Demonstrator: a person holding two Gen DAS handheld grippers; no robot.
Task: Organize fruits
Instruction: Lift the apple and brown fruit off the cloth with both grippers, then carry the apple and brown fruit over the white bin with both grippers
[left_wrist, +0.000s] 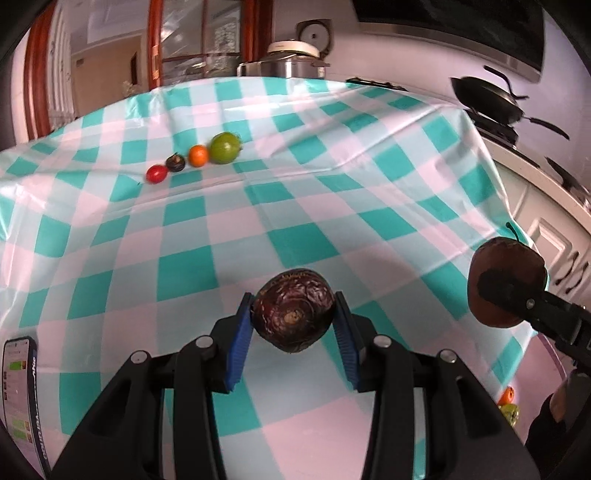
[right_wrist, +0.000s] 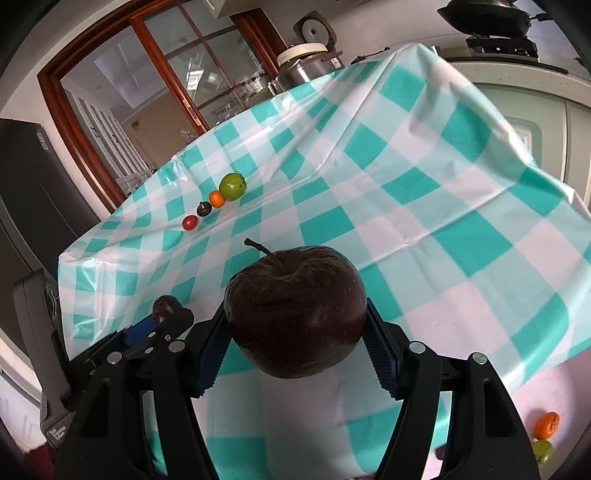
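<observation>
Six fruits: row of four (left_wrist: 194, 157), one wrinkled dark fruit (left_wrist: 293, 314), one apple (right_wrist: 295, 310)

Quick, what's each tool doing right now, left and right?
Left tool: closed on a dark wrinkled fruit, lifted off the tablecloth.
Right tool: closed on a dark red apple.

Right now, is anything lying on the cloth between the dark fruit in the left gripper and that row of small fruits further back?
No. In the left wrist view, only bare checkered tablecloth lies between the dark wrinkled fruit and the row of fruits.
</observation>
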